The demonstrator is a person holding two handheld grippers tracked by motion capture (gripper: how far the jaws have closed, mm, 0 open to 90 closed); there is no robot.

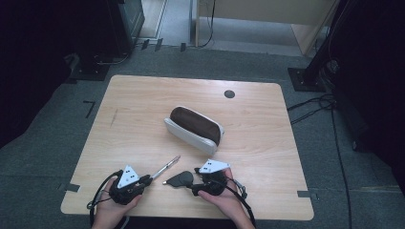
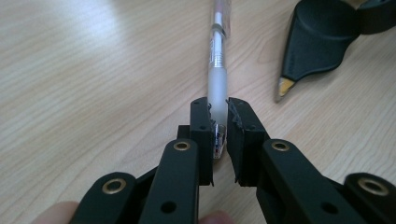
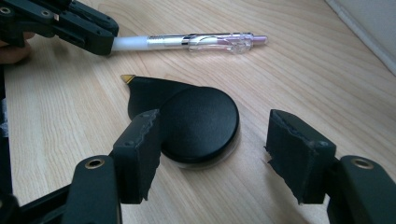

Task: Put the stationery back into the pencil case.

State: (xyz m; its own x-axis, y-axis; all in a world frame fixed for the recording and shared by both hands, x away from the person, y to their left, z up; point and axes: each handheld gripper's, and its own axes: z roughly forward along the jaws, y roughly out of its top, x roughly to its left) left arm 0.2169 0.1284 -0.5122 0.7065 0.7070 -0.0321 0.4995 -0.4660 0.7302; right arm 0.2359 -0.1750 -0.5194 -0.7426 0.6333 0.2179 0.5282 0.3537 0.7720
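Wooden table (image 1: 143, 109) near edge | left gripper (image 2: 218, 122) clamps pen (image 2: 217, 70) by its end, steadying it flat | right gripper (image 3: 212, 154) jaws apart around black tape dispenser (image 3: 187, 121), unpressed | pouch (image 1: 195, 129) behind

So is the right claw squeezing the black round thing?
No, the right claw stands open, with a gap showing between one finger and the black round thing lying on the table.
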